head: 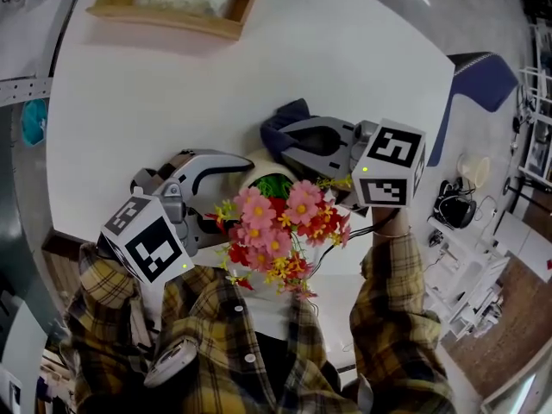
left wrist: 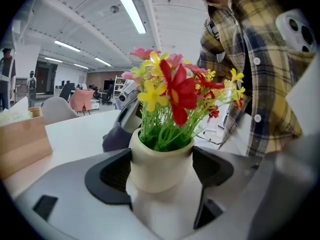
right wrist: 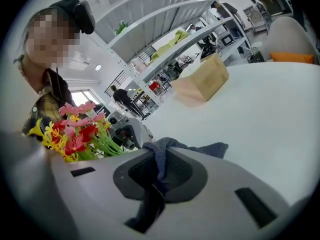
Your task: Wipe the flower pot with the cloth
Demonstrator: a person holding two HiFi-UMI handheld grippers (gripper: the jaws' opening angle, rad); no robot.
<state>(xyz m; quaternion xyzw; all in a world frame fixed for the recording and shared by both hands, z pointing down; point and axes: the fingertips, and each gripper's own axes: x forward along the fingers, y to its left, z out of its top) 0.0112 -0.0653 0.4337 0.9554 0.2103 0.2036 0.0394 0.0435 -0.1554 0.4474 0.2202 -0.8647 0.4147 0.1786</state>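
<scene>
A cream flower pot [head: 263, 176] with pink, red and yellow artificial flowers [head: 280, 224] stands on the white table [head: 172, 93] near its front edge. My left gripper [head: 228, 188] comes in from the left and is shut on the pot [left wrist: 161, 168], with one pad against each side. My right gripper [head: 290, 140] reaches in from the right, just behind the pot. It is shut on a dark blue cloth [head: 281, 117], whose knit fabric [right wrist: 165, 153] is pinched between the pads and spills over the jaws. The flowers hide the pot's front in the head view.
A wooden tray [head: 226, 22] with white material in it sits at the table's far edge, seen as a wooden box [right wrist: 205, 82] in the right gripper view. A blue chair [head: 479, 79] stands past the table's right edge. The person's plaid shirt [head: 259, 352] is close to the pot.
</scene>
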